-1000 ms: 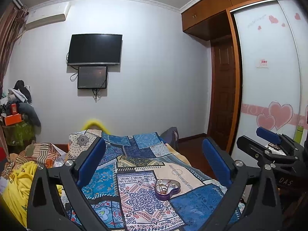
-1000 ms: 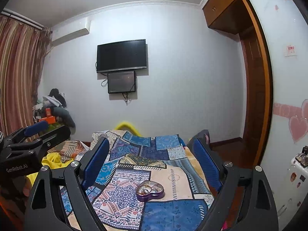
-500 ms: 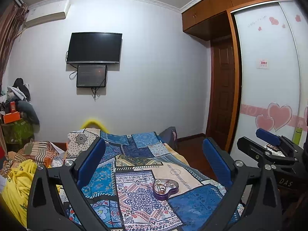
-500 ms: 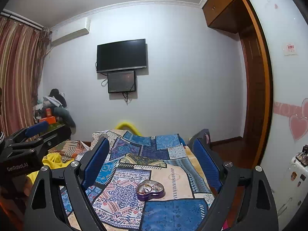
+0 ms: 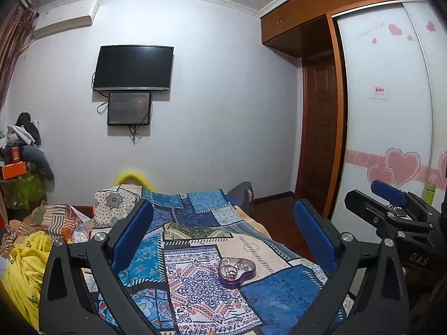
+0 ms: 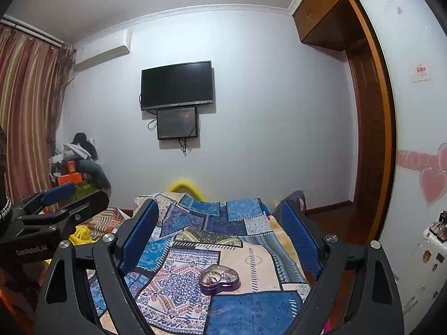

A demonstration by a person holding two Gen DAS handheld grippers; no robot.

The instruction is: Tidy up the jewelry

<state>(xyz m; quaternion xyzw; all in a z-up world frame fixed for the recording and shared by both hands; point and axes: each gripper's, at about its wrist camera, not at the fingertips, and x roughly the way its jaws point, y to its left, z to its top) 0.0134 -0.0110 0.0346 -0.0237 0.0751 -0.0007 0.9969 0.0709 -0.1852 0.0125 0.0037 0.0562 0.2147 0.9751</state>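
A purple heart-shaped tin (image 5: pixel 237 271) sits open on the quilt (image 5: pixel 195 287), on the pale and blue patches toward the near end of the bed, with a small tangle of jewelry (image 6: pixel 219 274) inside; the single pieces are too small to tell apart. The tin lies between the fingers of both tools in each wrist view, well below and apart from them, with bare quilt all round it. The left gripper (image 5: pixel 223 234) hangs above the bed with its blue-padded jaws spread wide and nothing between them. The right gripper (image 6: pixel 220 233) is likewise wide apart and holds nothing. In the left view the right tool's body shows at the right edge; in the right view the left tool's body shows at the left edge. Left of the quilt lie a yellow cloth (image 5: pixel 26 268) and a striped blanket (image 5: pixel 51 220). Past the bed's far end a yellow curved thing (image 6: pixel 187 185) peeks over the edge; what it is cannot be told. On the wall hang a TV (image 5: pixel 133 68) with a smaller screen (image 5: pixel 129 109) under it, and an air conditioner (image 5: pixel 65 18) high to the left. A heap of clothes and an orange box (image 6: pixel 69 179) stand by the striped curtain (image 6: pixel 25 111). To the right are a brown door (image 5: pixel 320 136) and a white wardrobe (image 5: pixel 385 117) with pink hearts.
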